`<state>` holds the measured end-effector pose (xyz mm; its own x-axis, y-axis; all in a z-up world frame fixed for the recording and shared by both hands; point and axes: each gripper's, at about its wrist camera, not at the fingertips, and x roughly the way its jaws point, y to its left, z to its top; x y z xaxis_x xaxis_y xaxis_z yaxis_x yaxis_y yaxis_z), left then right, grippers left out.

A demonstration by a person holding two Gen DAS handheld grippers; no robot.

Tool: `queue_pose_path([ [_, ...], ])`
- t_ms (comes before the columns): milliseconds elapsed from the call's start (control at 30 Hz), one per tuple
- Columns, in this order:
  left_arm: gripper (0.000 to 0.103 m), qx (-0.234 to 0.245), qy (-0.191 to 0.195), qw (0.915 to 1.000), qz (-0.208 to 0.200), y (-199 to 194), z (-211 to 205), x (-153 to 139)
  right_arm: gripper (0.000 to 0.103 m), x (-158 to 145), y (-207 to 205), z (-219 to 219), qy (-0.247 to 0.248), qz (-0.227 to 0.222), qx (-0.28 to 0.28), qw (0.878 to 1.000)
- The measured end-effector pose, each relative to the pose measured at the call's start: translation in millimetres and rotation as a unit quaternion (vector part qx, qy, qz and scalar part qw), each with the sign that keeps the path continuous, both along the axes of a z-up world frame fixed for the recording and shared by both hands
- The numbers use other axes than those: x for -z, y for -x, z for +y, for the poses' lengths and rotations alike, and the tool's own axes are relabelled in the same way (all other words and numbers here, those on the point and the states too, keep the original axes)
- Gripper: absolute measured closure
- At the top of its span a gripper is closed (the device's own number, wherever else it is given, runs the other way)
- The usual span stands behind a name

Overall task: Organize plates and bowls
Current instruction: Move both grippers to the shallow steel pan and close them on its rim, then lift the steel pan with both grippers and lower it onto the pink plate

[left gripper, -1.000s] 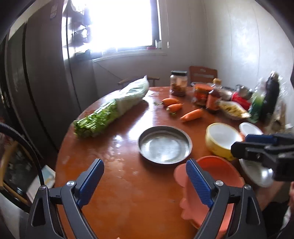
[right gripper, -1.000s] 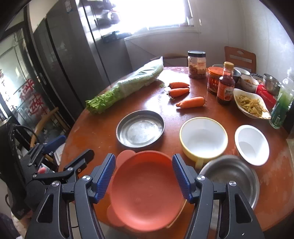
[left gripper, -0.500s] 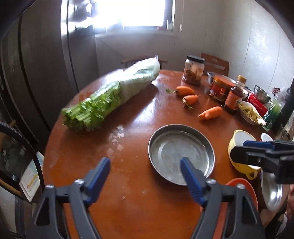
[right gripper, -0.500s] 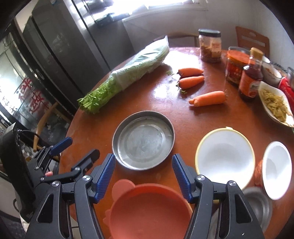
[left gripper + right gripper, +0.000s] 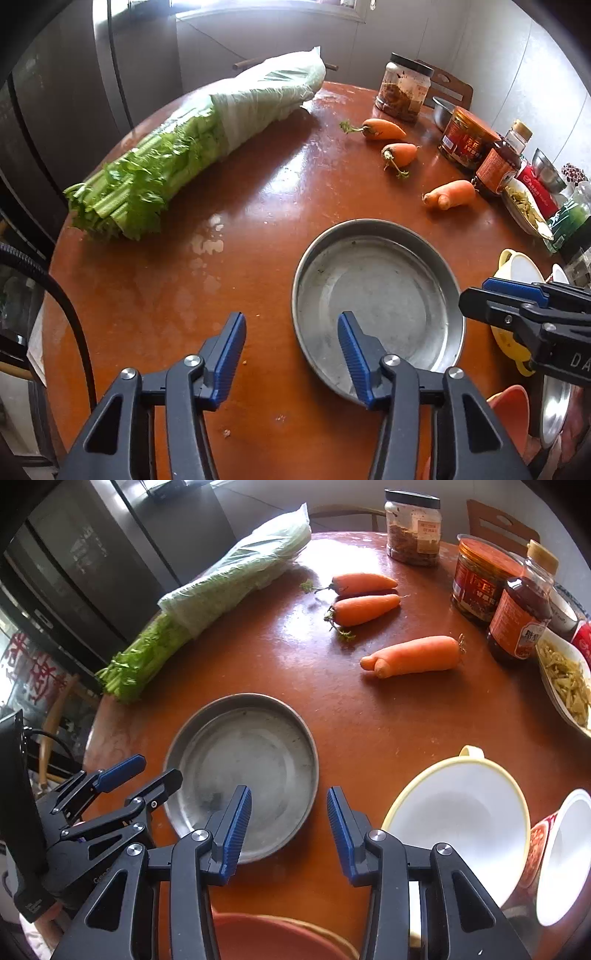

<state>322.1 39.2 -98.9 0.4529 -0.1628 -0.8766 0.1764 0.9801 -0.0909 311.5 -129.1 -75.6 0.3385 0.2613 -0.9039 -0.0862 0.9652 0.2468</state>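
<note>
**Shallow steel plate sits between two open grippers**

At the far left of the round table (image 5: pixel 155 306) lies a bagged bunch of celery (image 5: pixel 192 147), well apart from the dishes and no part of the job. Next comes the left gripper (image 5: pixel 291 354), its blue pads spread wide and holding nothing; its right finger (image 5: pixel 354 354) hangs over the near-left rim of the steel plate (image 5: pixel 380 295), the left finger over bare wood.

The plate looks thin, stiff and light, with a low upright rim. It is probably slick against rubber pads and apt to scrape or skid on the glossy top (a flat pinch on the floor of the dish would find nothing to bite). The rim is the sensible hold: one pad inside the wall, one outside, at the near edge.

Seen from the right wrist, the right gripper (image 5: pixel 290 830) is also wide open and empty, straddling the plate's near-right rim. Below it an orange plastic plate (image 5: pixel 273 938) shows at the frame's bottom edge, likely light and slightly flexible. Further right are a yellow-rimmed white bowl (image 5: pixel 458 819) with a small handle and, beside it, a white bowl with a red outside (image 5: pixel 561 856); these look ceramic, heavier and chippable, so stacking should be gentle. Three carrots (image 5: pixel 413 657) and jars (image 5: pixel 413 524) stand beyond.
</note>
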Motion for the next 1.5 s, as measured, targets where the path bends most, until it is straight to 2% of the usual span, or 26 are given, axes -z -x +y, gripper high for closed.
queue_pose_path([
  [167,0.051,0.015,-0.001,0.9998,0.014,-6.4,-7.7,4.6,0.059,6.2,-7.6,-0.7,0.008,0.010,0.004,1.000],
  [433,0.051,0.015,-0.011,0.9996,0.022,-12.3,-12.0,7.2,0.059,16.8,-15.6,-4.9,0.007,0.025,0.011,1.000],
  [500,0.052,0.012,-0.011,0.9996,0.023,-12.9,-12.6,8.9,0.064,20.5,-17.2,-4.4,0.001,0.032,0.008,0.999],
  [700,0.071,0.021,-0.014,0.9993,0.028,-12.3,-17.8,11.7,0.076,26.3,-18.2,0.6,0.002,0.042,-0.001,0.999],
  [900,0.077,0.014,-0.014,0.9994,0.030,-12.8,-14.7,13.4,0.086,26.9,-19.2,1.1,0.014,0.040,0.001,0.999],
  [1233,0.080,0.017,-0.023,0.9993,0.022,-13.4,-16.4,14.4,0.092,30.6,-20.4,2.4,0.024,0.040,0.003,0.999],
  [1500,0.091,0.010,-0.020,0.9995,0.021,-15.8,-9.7,14.5,0.096,32.1,-21.8,2.8,0.026,0.038,0.007,0.999],
])
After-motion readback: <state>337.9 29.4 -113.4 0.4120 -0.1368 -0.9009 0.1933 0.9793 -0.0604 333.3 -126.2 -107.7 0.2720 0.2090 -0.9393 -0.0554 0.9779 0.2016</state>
